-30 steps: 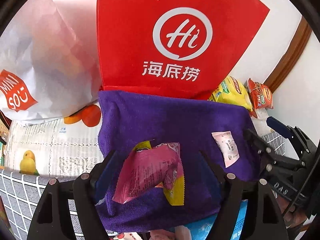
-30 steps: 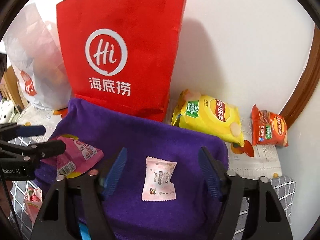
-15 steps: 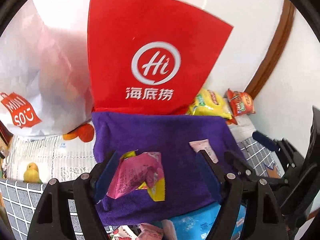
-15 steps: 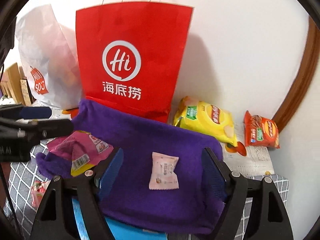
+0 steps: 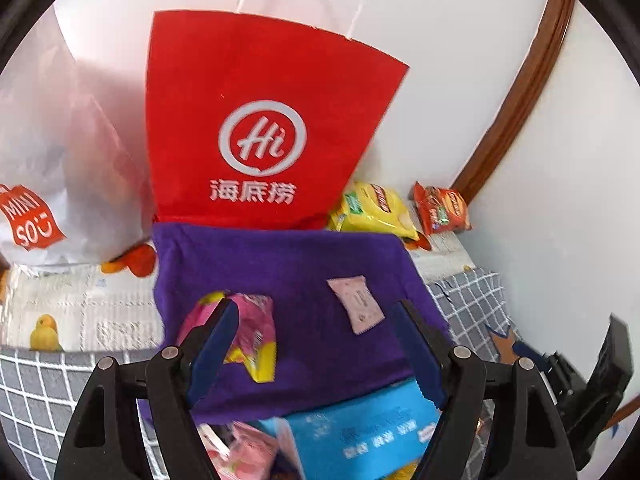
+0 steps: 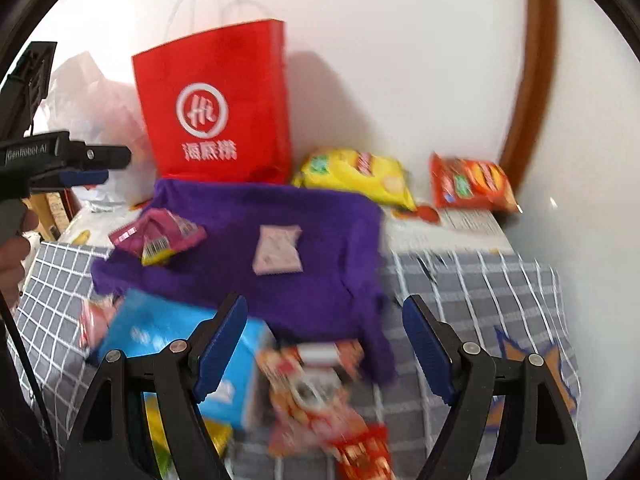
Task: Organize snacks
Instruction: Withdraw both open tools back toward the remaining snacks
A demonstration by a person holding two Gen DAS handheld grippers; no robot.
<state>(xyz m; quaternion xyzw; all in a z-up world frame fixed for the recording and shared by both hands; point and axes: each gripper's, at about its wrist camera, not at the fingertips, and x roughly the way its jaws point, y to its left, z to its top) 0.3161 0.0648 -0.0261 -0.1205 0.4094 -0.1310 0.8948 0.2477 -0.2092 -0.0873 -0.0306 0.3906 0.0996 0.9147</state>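
Pale pink packet point(image 5: 356, 303) lies flat mid-towel point(image 5: 288, 264), long axis running away toward the red bag point(image 5: 260, 120), slightly skewed. Beside it, one magenta packet point(image 6: 160, 236) at the towel's left edge. Two chip bags by the wall: one yellow point(image 6: 356, 174), one orange point(image 6: 472, 184). A blue pack point(image 6: 168, 336) sits in a blurred snack pile at the near edge. Checked cloth point(image 6: 480, 288) covers the table, white wall behind. Left gripper point(image 5: 316, 344) spread, empty; right gripper point(image 6: 324, 344) spread, empty.
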